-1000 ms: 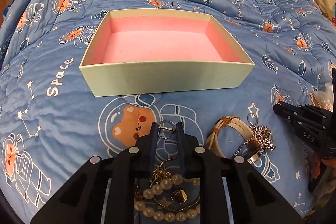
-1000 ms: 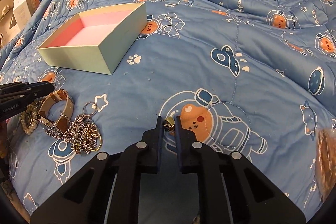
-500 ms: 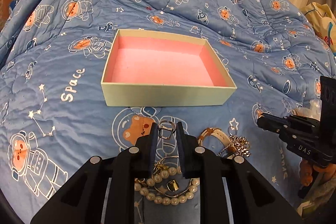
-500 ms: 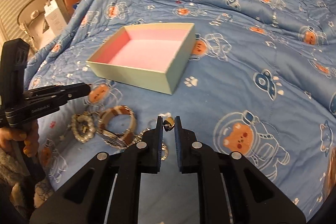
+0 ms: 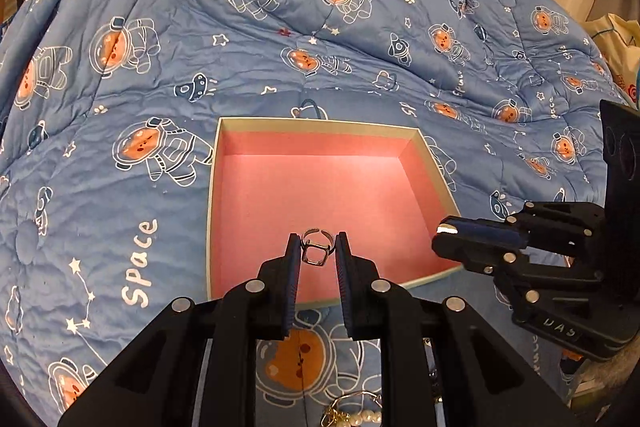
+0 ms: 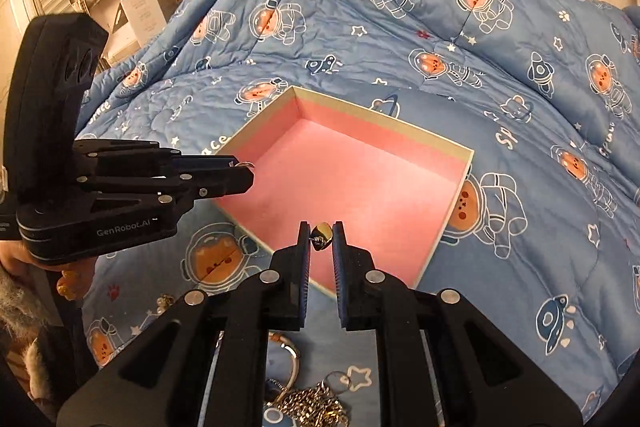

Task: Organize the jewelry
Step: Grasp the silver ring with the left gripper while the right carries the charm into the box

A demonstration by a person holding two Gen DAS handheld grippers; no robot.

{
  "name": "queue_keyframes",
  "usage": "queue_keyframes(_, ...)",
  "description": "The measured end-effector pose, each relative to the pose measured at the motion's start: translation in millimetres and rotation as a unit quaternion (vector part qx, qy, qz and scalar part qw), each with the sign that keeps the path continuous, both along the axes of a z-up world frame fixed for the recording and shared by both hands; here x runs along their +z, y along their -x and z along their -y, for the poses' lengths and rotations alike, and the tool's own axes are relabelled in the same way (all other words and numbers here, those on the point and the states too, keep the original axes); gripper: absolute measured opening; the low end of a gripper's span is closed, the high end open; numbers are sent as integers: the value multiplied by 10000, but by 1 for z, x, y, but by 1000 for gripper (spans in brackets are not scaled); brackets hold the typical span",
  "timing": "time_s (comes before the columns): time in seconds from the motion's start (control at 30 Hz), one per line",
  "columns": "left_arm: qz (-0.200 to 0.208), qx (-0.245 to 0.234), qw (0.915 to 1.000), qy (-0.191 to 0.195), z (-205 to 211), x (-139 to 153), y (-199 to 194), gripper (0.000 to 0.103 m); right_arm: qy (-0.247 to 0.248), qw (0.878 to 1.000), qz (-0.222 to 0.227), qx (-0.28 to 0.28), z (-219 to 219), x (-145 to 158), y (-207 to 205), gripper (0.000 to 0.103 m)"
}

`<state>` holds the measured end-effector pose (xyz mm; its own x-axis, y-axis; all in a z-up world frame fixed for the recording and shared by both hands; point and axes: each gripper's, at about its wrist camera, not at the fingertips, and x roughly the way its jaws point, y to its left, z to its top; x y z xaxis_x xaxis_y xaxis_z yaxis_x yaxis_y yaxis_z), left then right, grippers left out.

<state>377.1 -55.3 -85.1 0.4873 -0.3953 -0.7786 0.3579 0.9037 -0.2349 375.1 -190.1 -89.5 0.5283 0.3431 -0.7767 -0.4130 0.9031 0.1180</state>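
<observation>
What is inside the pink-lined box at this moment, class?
Nothing rests on the visible pink floor of the box. The silver ring and gold ring hang above it in the left gripper and right gripper, which hide the near floor.

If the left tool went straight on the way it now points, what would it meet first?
Probably the pink floor of the open box. The left tool, shut on a silver ring, points down over the near part of the box, with nothing between; depth is uncertain.
</observation>
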Motion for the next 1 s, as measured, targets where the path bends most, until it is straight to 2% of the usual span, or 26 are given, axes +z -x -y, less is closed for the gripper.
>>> queue_keyframes(0.13,-241,-45,9993,-280,9,-14,-21,17,311,9992,-236,84,-11,-17,-25,12)
queue_keyframes(0.23,-470,-44,9984,-307,11,-25,-33,17,425,9980,-465,92,-13,-29,-41,12)
queue_keyframes(0.4,-531,-71,9974,-474,16,-37,-42,17,598,9950,-789,104,-15,-46,-62,12)
queue_keyframes(0.63,-550,-209,9966,-571,26,-42,-44,17,772,9932,-839,224,-22,-55,-69,12)
queue_keyframes(1.0,-604,-259,9956,-670,33,-50,-51,17,1150,9896,-641,587,-30,-59,-67,12)
